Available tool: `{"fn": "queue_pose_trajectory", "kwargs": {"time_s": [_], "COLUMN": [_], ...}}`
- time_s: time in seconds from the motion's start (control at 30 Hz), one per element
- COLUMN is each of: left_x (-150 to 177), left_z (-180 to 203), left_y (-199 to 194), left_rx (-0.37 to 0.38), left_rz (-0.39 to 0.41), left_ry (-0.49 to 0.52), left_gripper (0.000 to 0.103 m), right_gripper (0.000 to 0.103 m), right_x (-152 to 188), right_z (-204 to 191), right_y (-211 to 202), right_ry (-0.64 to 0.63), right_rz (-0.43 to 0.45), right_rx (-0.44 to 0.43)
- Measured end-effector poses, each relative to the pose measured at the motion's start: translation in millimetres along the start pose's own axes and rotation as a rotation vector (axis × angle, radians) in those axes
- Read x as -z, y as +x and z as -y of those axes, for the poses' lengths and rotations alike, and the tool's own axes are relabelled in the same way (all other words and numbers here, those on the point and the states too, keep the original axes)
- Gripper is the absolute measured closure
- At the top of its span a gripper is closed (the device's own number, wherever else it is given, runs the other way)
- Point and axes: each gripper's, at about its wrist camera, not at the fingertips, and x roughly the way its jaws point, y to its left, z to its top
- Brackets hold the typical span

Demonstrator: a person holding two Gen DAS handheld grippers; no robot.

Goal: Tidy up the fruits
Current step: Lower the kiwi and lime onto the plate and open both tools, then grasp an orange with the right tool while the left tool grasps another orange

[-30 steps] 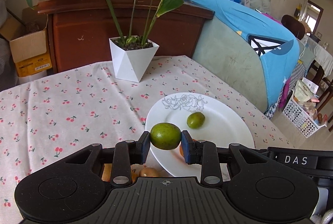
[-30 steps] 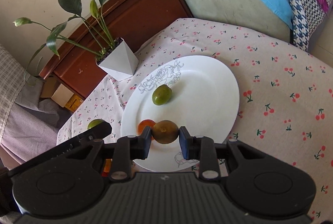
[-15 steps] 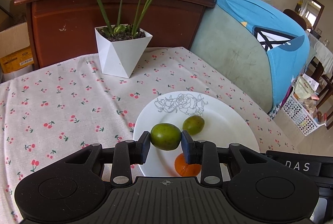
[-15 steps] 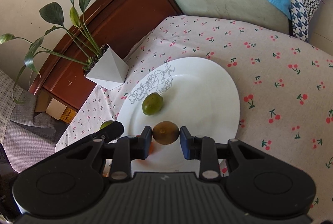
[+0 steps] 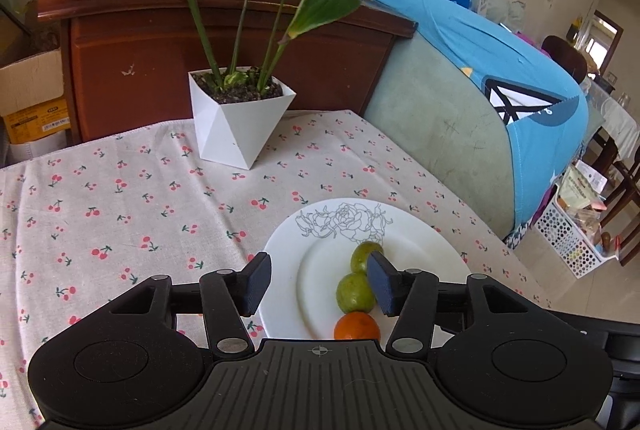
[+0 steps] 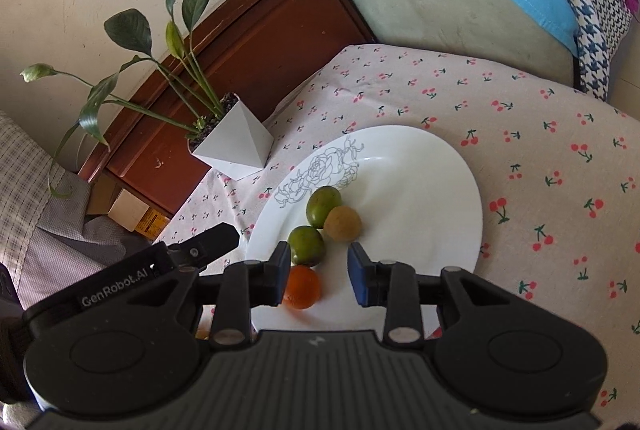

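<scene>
Four small round fruits, two green (image 6: 324, 206), one brownish kiwi-like (image 6: 343, 223) and one orange (image 6: 302, 287), cluster touching on the near left of a white round plate with a rose outline (image 6: 420, 182) on the cherry-print surface (image 6: 560, 158). Both the left hand-held gripper (image 5: 318, 284) and the right hand-held gripper (image 6: 319, 273) hover released, empty. Placing looks finished; next probably comes backing away or fetching remaining fruit. "GenRobot.AI" is printed on the left one.

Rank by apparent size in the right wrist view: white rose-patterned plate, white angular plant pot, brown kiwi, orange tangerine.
1. White rose-patterned plate, clearly largest.
2. White angular plant pot.
3. Brown kiwi and orange tangerine: look alike; the tangerine is partly hidden behind a claw finger and nearer the camera, so not ranked.
</scene>
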Motion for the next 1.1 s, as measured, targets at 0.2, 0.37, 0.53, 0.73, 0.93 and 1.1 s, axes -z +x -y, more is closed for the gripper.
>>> {"fn": "queue_pose_trajectory", "kwargs": {"time_s": [0.2,0.37,0.53,0.73,0.93,1.1], "left_x": [-0.9,1.0,5.4,15.8,31.1,44.7], "left_z": [-13.3,-26.2,-41.8,-59.2,-71.2,-78.4], "left_y": [-14.5,-28.8,-42.4,-53.1,-59.9,-65.2], "left_rx": [-0.021,-0.044,-0.077,-0.108,-0.142,-0.158], "left_rz": [-0.001,0.002,0.007,-0.001,-0.023,-0.044], "left_ry": [-0.026,-0.036,-0.055,-0.085,-0.099,-0.105], "left_gripper": [0.043,0.042,0.042,0.042,0.042,0.042], "right_gripper": [0.068,0.068,0.067,0.067,0.068,0.067], "right_x": [6.2,12.6,22.8,38.6,52.4,60.3], "right_z": [-10.8,-18.8,-31.6,-46.3,-53.6,-56.3], "right_y": [0.2,0.4,1.9,6.1,13.2,16.0], "right_ry": [-0.062,-0.105,-0.176,-0.247,-0.287,-0.311], "right_rz": [-0.021,-0.039,-0.062,-0.106,-0.152,-0.180], "right_rx": [-0.035,-0.062,-0.089,-0.131,-0.136,-0.136]}}
